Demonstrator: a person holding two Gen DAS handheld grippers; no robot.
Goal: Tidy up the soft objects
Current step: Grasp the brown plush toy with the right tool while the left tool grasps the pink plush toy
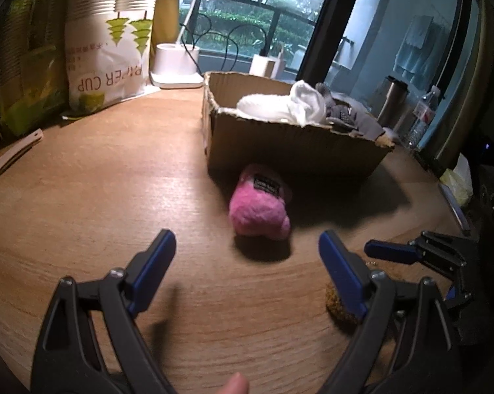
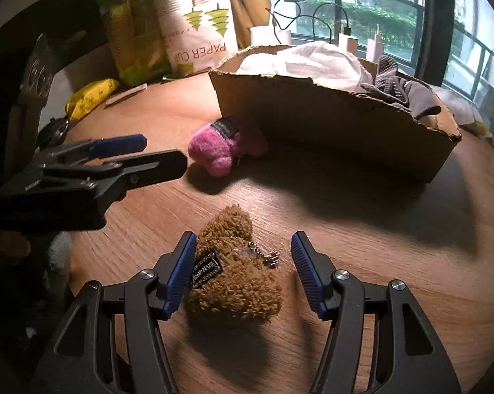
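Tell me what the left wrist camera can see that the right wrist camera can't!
Only the left wrist view shows the steel tumbler and water bottle beyond the cardboard box.

Only the right wrist view shows the whole brown plush toy, its keychain, lying between the open right gripper, plus the yellow packet.

Both show the pink plush toy, the box of cloths, the paper cup bag and the open left gripper.

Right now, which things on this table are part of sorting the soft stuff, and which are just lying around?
Part of the job:
pink plush toy
brown plush toy
cardboard box
white cloth and grey glove already in the box

Just lying about:
paper cup packs
yellow packet
water bottle
metal flask
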